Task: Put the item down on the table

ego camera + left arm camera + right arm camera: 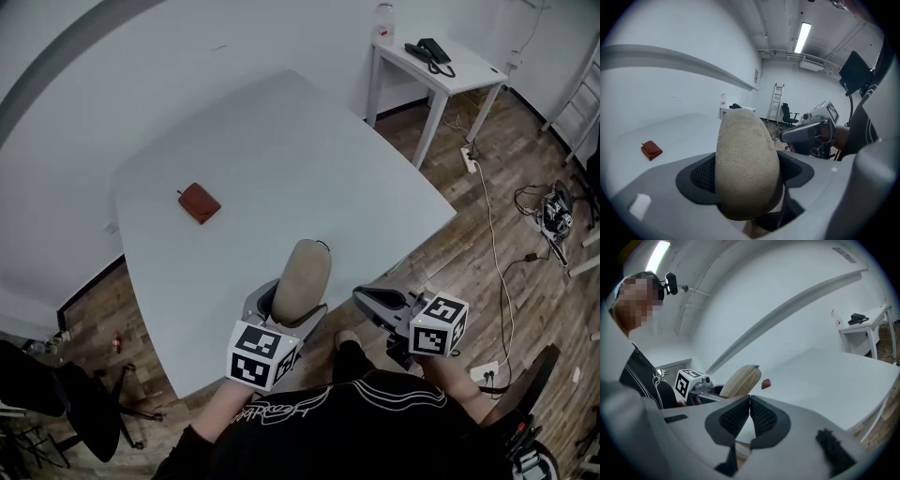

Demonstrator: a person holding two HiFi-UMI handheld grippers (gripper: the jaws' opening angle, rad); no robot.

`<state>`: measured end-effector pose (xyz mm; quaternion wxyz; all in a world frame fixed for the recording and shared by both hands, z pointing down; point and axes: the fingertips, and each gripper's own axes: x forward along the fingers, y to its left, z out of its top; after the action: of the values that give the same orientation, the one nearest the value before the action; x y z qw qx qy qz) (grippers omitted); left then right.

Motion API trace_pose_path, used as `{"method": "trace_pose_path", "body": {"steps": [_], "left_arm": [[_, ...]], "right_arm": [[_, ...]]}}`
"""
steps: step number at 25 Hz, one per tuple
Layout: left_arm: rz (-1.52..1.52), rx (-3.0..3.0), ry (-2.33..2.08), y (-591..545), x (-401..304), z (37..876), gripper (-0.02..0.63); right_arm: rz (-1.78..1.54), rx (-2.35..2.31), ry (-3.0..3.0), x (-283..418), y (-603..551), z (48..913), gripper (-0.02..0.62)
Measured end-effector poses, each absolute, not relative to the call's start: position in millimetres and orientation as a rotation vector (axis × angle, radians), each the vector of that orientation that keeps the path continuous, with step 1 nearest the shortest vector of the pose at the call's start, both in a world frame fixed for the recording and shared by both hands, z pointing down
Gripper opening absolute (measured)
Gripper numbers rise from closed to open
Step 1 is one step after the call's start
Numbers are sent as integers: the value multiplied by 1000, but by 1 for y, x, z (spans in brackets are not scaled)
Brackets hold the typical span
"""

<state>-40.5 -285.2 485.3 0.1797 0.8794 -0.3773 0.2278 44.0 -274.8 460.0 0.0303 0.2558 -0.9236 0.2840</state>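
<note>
A beige oblong fabric pouch [302, 280] with a zip pull at its far end stands up from my left gripper [287, 314], which is shut on it just over the near edge of the white table [281, 178]. The pouch [746, 166] fills the middle of the left gripper view, and in the right gripper view the pouch [738, 380] shows at left. My right gripper [371, 298] is shut and empty, held off the table's near right edge beside the left one; its pads [761, 416] meet.
A small reddish-brown wallet [199, 202] lies on the table at left. A small white side table [441, 67] with a black phone stands at the back right. Cables and a power strip [469, 157] lie on the wooden floor at right. A black chair [66, 398] stands at lower left.
</note>
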Motion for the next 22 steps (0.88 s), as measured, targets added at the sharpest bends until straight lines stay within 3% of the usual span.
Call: {"method": "trace_pose_path", "body": {"steps": [11,22], "left_arm": [[940,2273,-1163,-421,-36,609,388],[1072,2210,-1067,-438,-38,668,390]], "right_arm": [[985,706,-2732,71,-403,513,9],[1028,637,-2699,59,-442,534,9]]}}
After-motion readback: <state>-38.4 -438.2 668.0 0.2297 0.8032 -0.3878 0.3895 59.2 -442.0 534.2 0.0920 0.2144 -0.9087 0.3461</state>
